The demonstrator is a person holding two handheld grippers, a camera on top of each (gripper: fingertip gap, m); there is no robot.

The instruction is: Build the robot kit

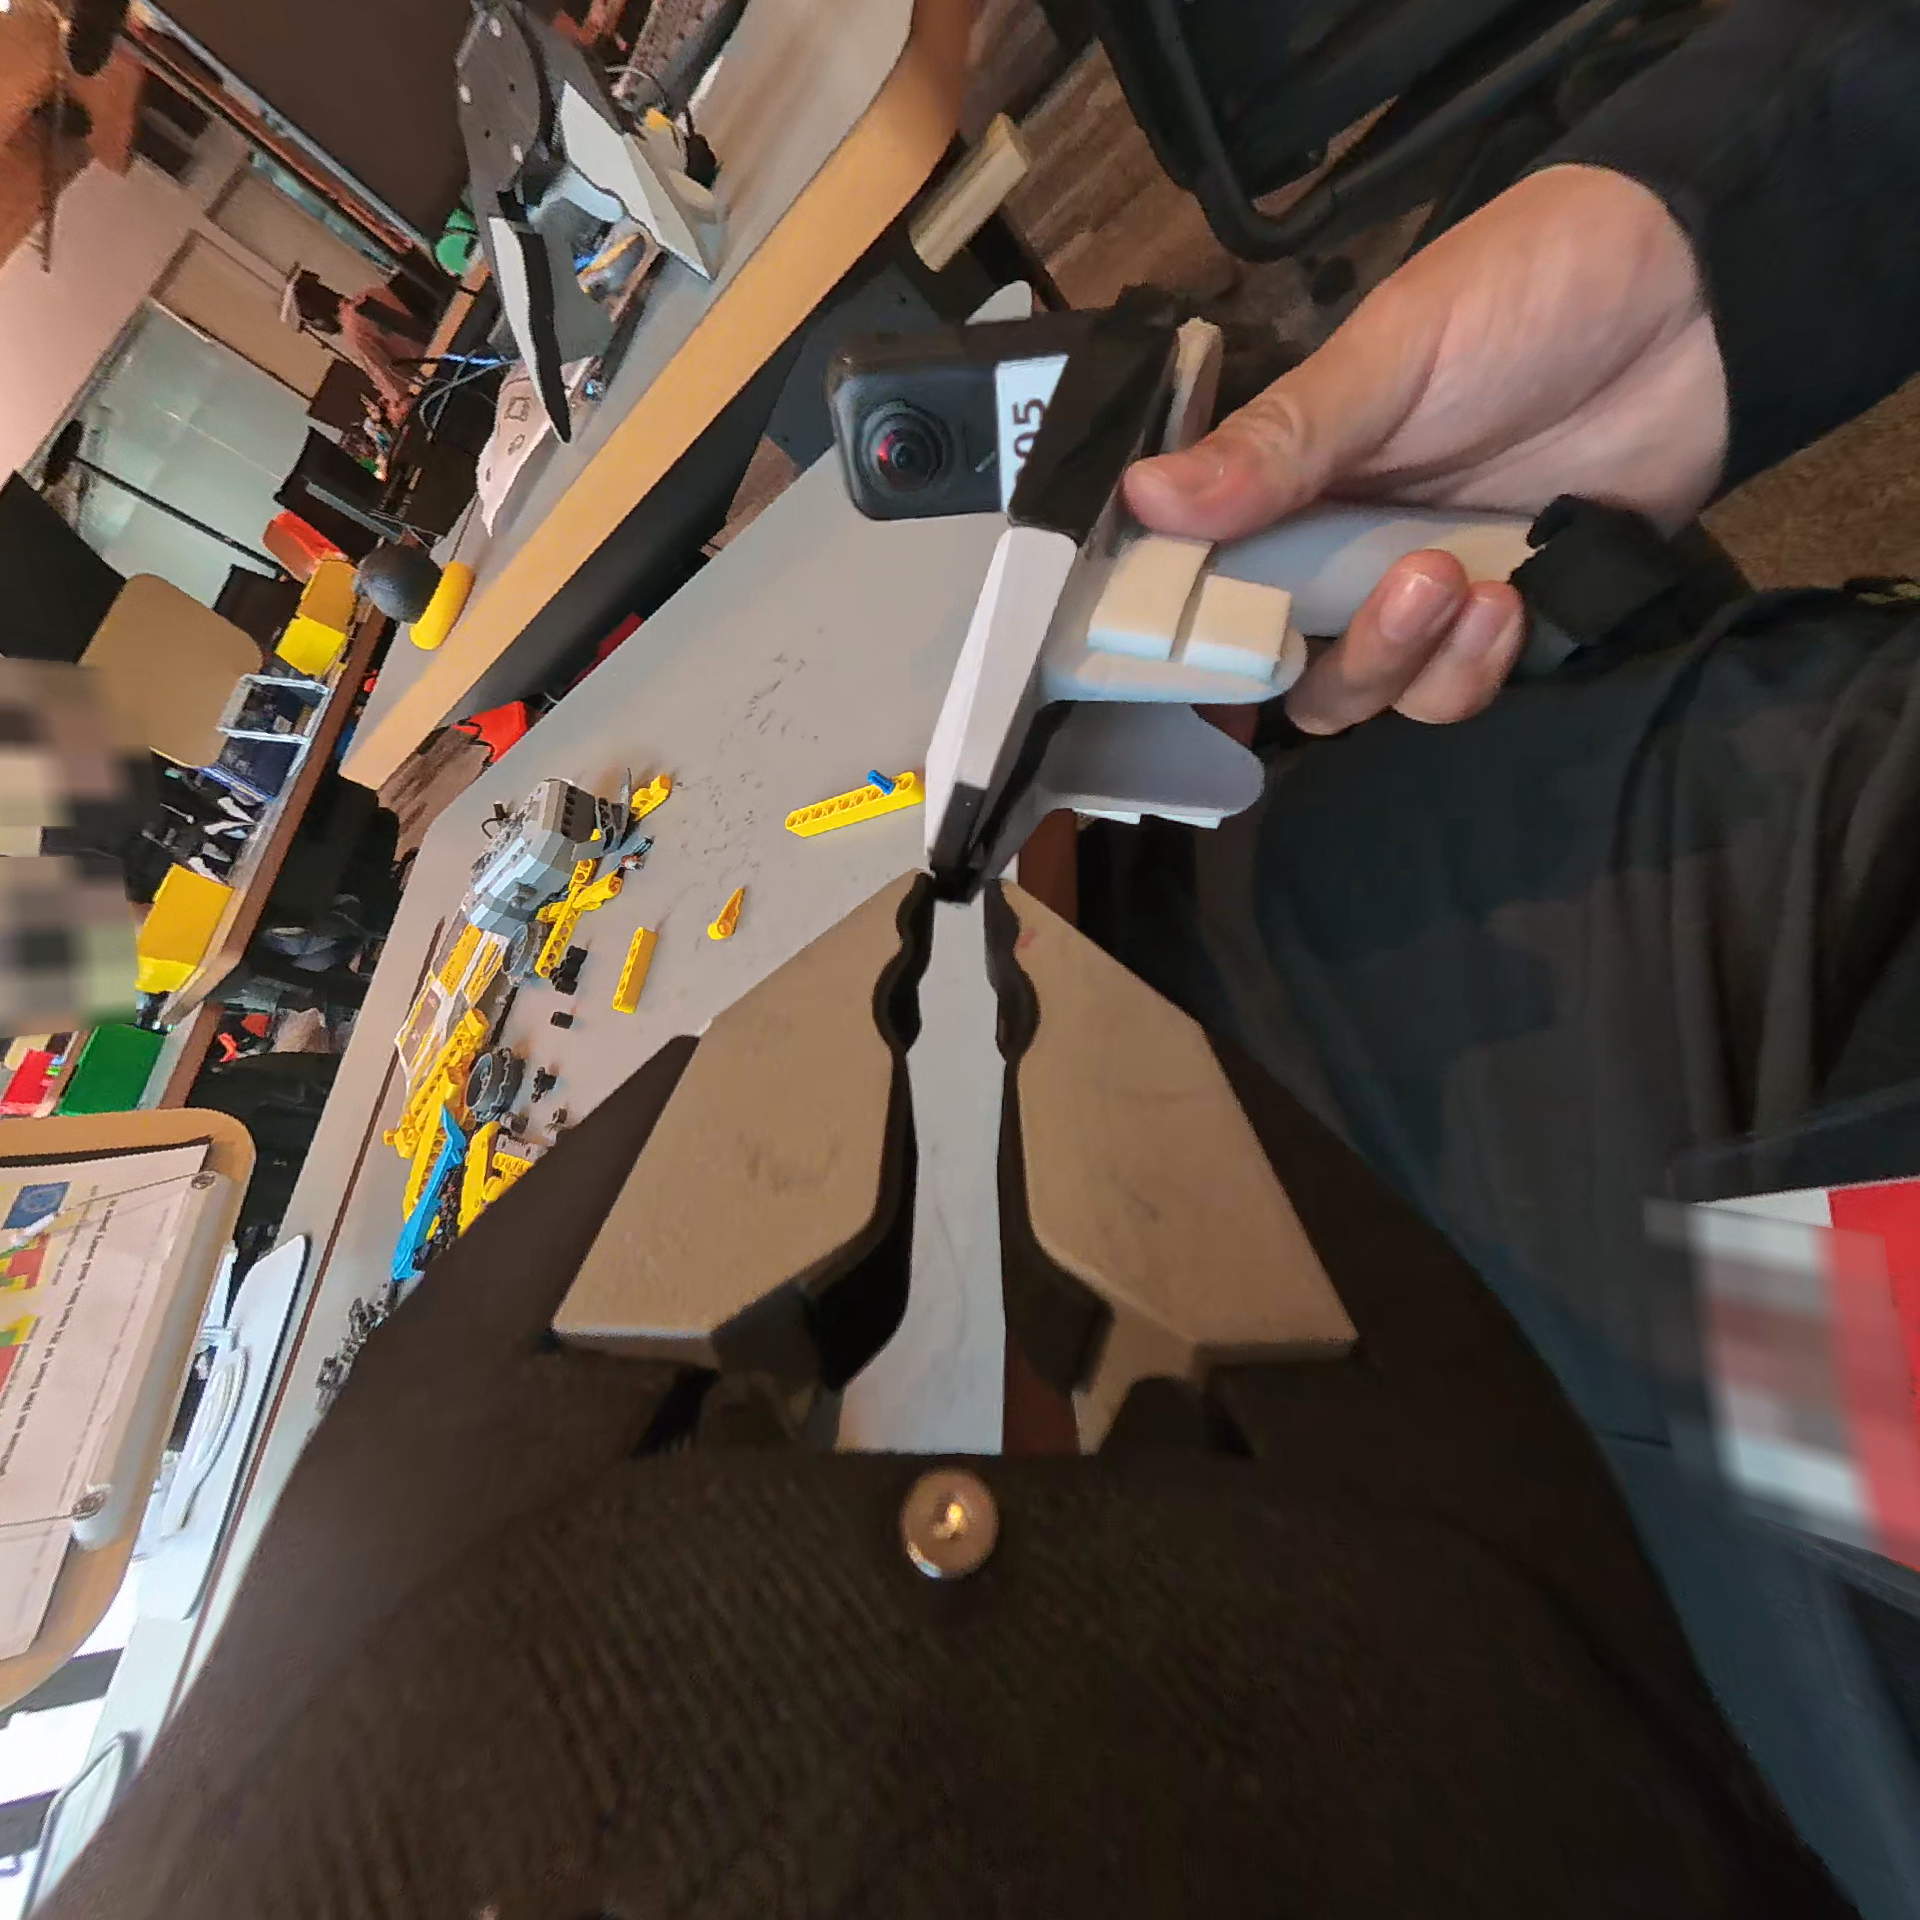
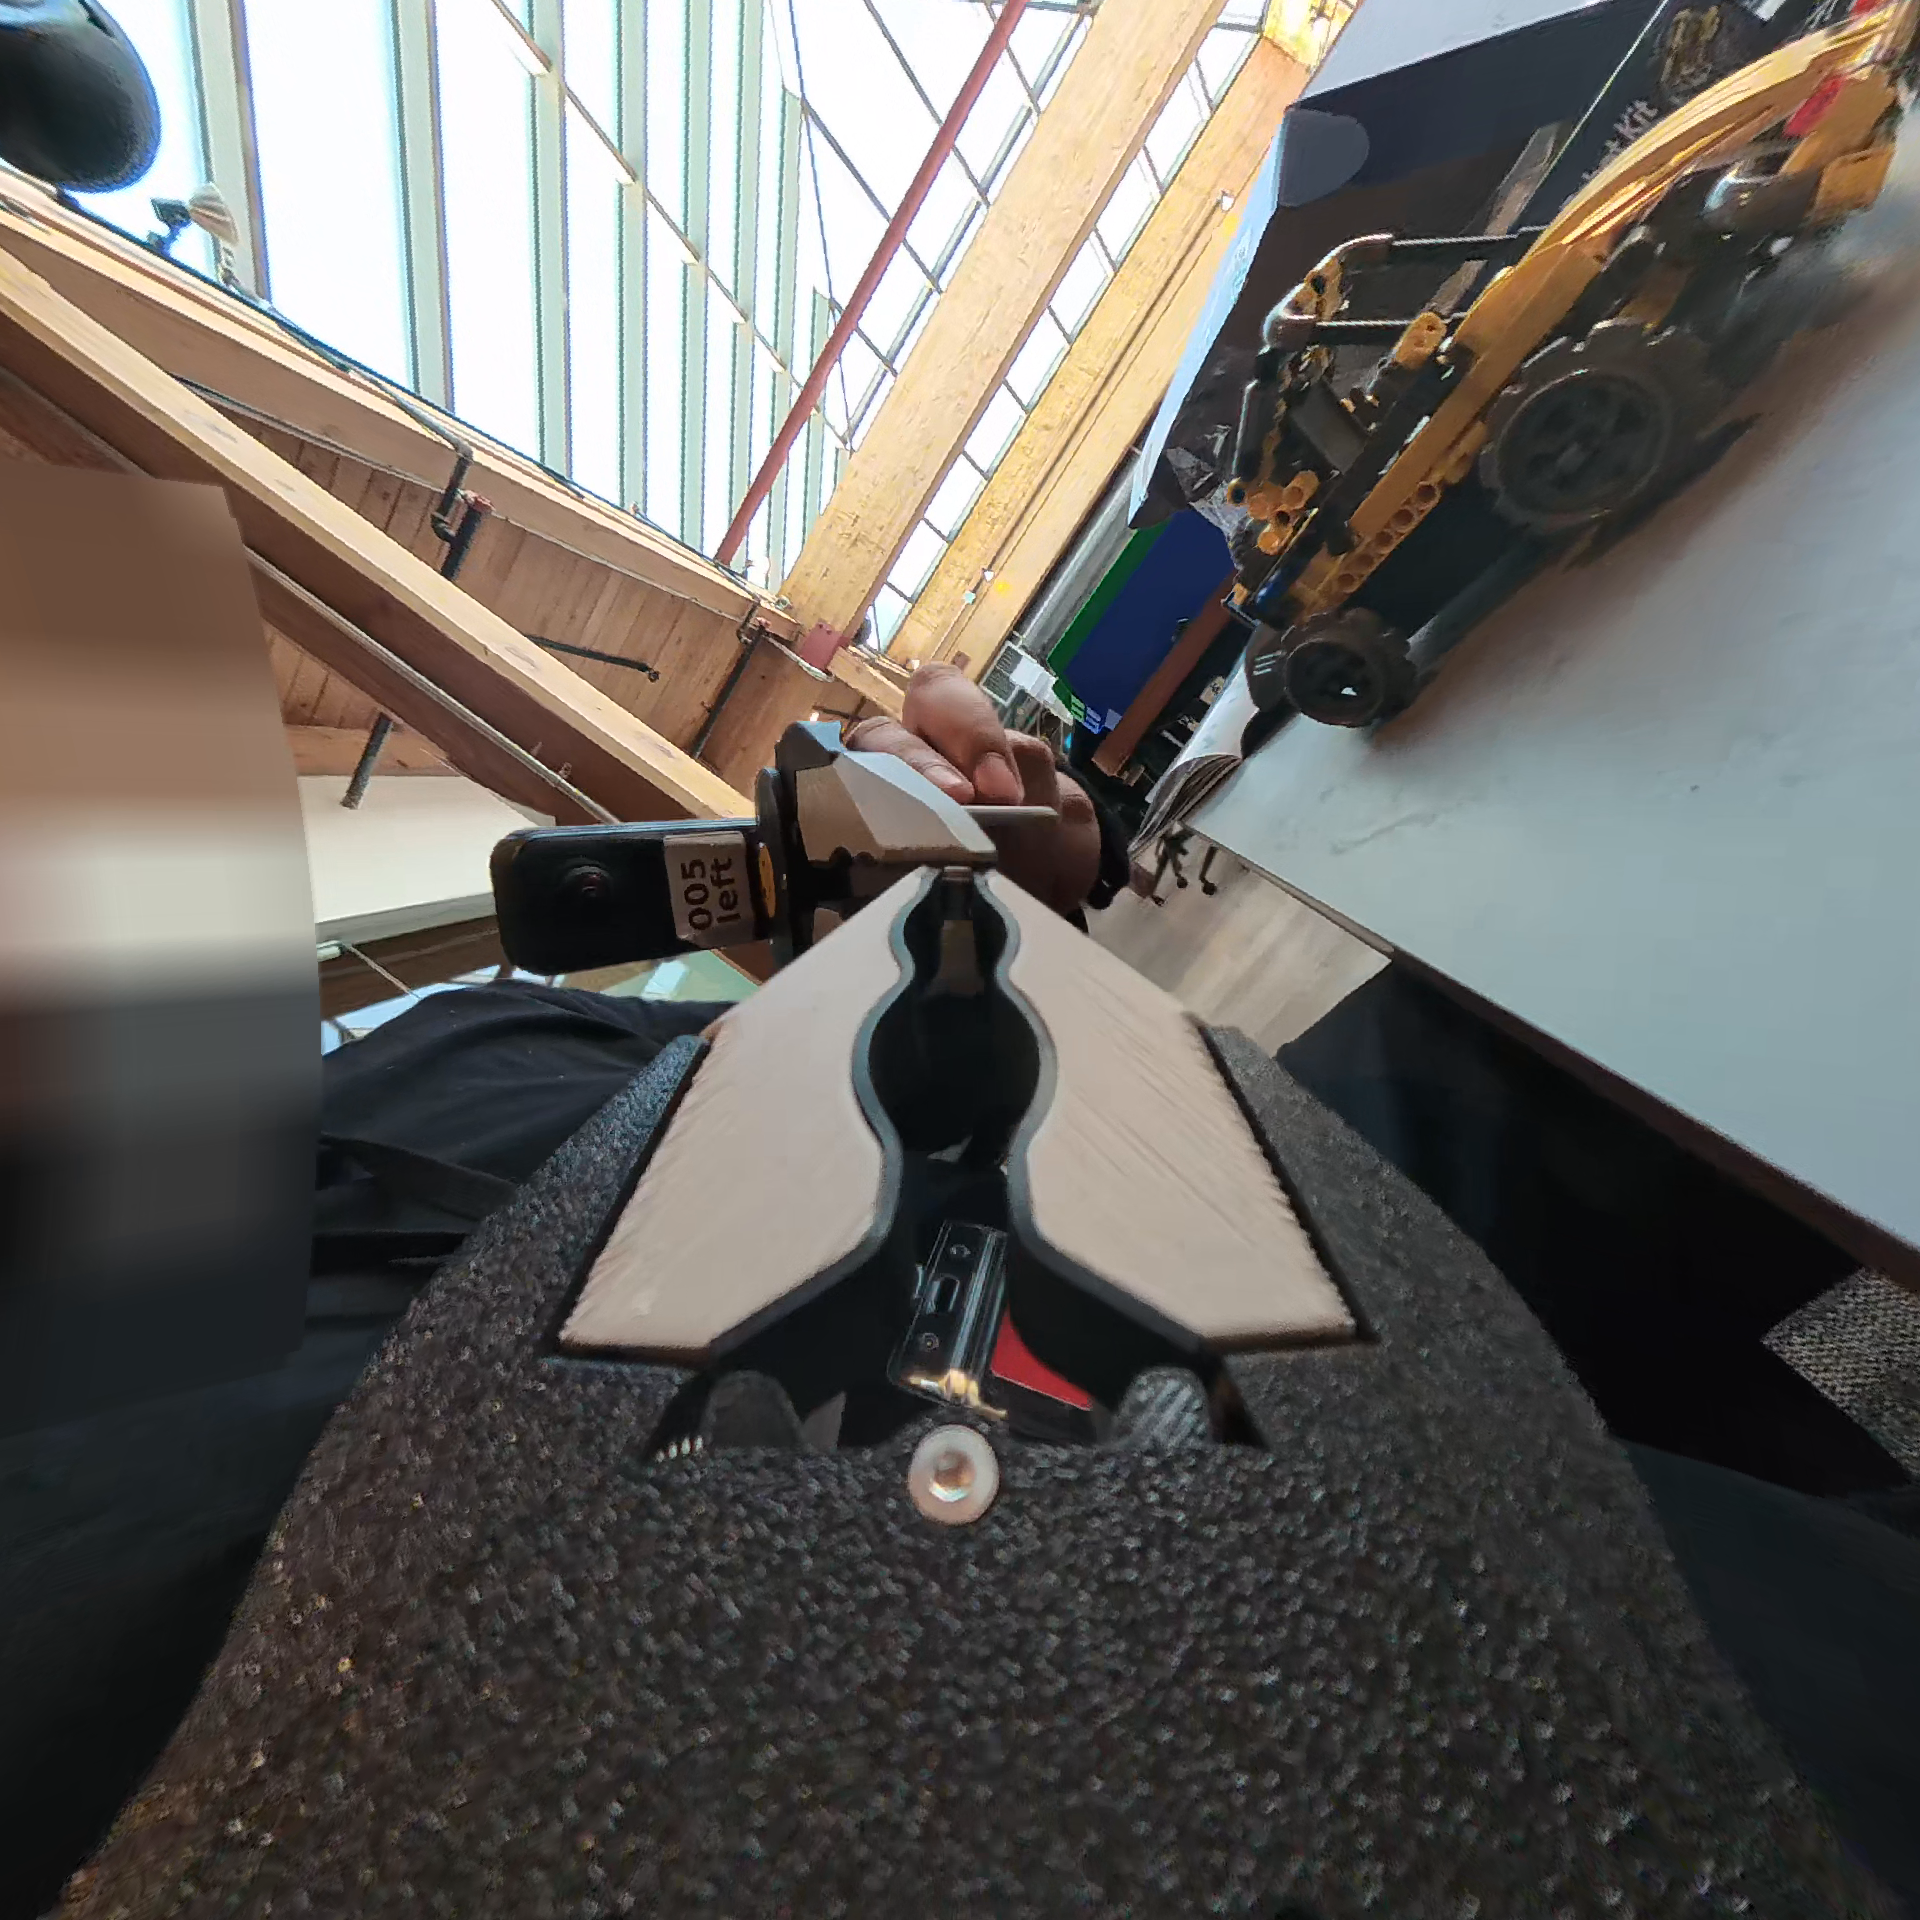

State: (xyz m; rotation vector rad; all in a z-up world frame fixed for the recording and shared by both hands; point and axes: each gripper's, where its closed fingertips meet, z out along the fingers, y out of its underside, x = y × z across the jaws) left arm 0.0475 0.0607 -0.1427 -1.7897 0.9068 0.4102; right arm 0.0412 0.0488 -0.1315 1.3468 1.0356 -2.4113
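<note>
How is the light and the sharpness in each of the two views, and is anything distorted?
Left wrist view: even indoor light, sharp on the left gripper and yellow beam; wide-angle bending curves the grey table edge. Right wrist view: the skylight is overexposed against darker wooden beams; the toy car blurs toward the corner.

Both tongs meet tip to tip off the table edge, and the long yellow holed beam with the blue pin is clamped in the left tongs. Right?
Not quite. The left wrist view shows the long yellow holed beam with the blue pin lying loose on the grey table, clear of the left tongs. The tips do meet the right tongs.
</note>
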